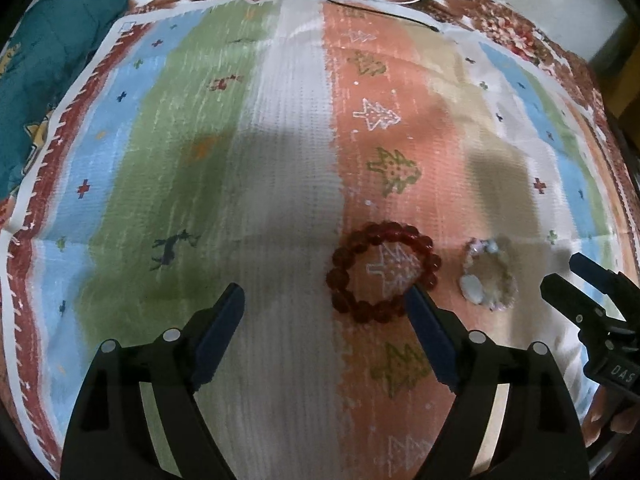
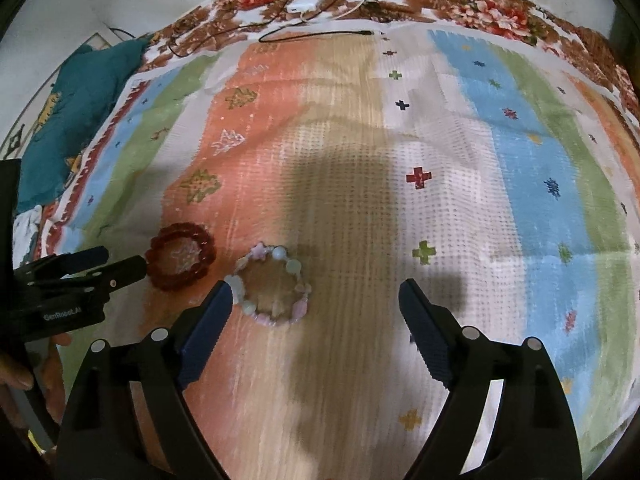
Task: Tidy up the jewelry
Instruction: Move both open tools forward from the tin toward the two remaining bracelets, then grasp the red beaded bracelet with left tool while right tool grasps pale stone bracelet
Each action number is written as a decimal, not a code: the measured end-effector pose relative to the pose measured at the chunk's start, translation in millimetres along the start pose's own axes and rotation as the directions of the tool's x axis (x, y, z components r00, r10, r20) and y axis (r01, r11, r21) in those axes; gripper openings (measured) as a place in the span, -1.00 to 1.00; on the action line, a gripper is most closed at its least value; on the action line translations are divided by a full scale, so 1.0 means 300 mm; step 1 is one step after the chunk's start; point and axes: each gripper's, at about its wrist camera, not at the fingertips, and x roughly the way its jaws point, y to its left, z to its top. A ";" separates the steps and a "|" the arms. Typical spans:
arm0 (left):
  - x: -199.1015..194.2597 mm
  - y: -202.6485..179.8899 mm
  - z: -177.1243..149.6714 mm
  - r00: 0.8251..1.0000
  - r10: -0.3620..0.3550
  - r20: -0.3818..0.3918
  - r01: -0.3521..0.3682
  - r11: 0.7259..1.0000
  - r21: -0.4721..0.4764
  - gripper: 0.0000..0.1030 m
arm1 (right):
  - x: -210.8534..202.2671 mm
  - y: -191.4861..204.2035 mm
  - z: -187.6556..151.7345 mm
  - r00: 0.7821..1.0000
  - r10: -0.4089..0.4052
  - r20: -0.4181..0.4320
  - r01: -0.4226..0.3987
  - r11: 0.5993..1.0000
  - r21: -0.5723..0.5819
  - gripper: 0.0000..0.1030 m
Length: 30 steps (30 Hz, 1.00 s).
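A dark red bead bracelet (image 1: 382,272) lies flat on the striped cloth (image 1: 288,128), with a pale pastel bead bracelet (image 1: 488,276) just to its right. My left gripper (image 1: 326,300) stands open above the cloth; its right finger overlaps the red bracelet's near edge in view, and nothing is between the pads. In the right wrist view the pastel bracelet (image 2: 272,286) lies beside my left fingertip, the red bracelet (image 2: 180,256) further left. My right gripper (image 2: 316,294) is open and holds nothing. Each gripper shows at the edge of the other's view.
A teal cushion (image 1: 44,80) lies at the far left. Black and white cables and a white charger (image 2: 306,2) rest on the floral bedspread (image 2: 480,4) at the back. A hand (image 2: 24,376) holds the left gripper's body (image 2: 68,284). The striped cloth (image 2: 460,200) stretches to the right.
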 end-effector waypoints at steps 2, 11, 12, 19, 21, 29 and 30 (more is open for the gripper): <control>0.018 0.003 0.008 1.000 0.003 -0.002 -0.003 1.000 0.002 0.59 | 0.022 0.000 0.007 1.000 -0.007 -0.006 0.007 1.000 0.001 0.66; 0.077 -0.013 0.022 1.000 0.030 -0.003 -0.030 0.999 0.026 0.56 | 0.126 -0.001 0.017 0.999 -0.035 -0.038 0.034 0.999 -0.024 0.66; 0.080 -0.017 0.023 0.999 0.036 0.002 -0.036 0.999 0.035 0.55 | 0.135 0.002 0.016 0.998 -0.039 -0.040 0.038 0.999 -0.032 0.66; 0.091 -0.032 0.007 0.993 0.115 0.034 -0.118 0.988 0.104 0.02 | 0.159 0.019 0.008 0.995 -0.088 -0.038 0.084 0.993 -0.086 0.49; 0.087 -0.035 0.009 0.993 0.115 0.035 -0.118 0.986 0.113 -0.21 | 0.161 0.021 0.007 0.994 -0.099 -0.036 0.095 0.991 -0.097 0.35; 0.085 -0.045 -0.001 0.994 0.099 0.037 -0.103 0.985 0.139 -0.75 | 0.155 0.020 0.004 0.997 -0.068 -0.044 0.062 0.992 -0.113 -0.77; 0.083 -0.041 -0.001 0.995 0.091 0.034 -0.095 0.986 0.136 -0.75 | 0.153 0.025 0.003 0.997 -0.058 -0.046 0.053 0.992 -0.116 -0.77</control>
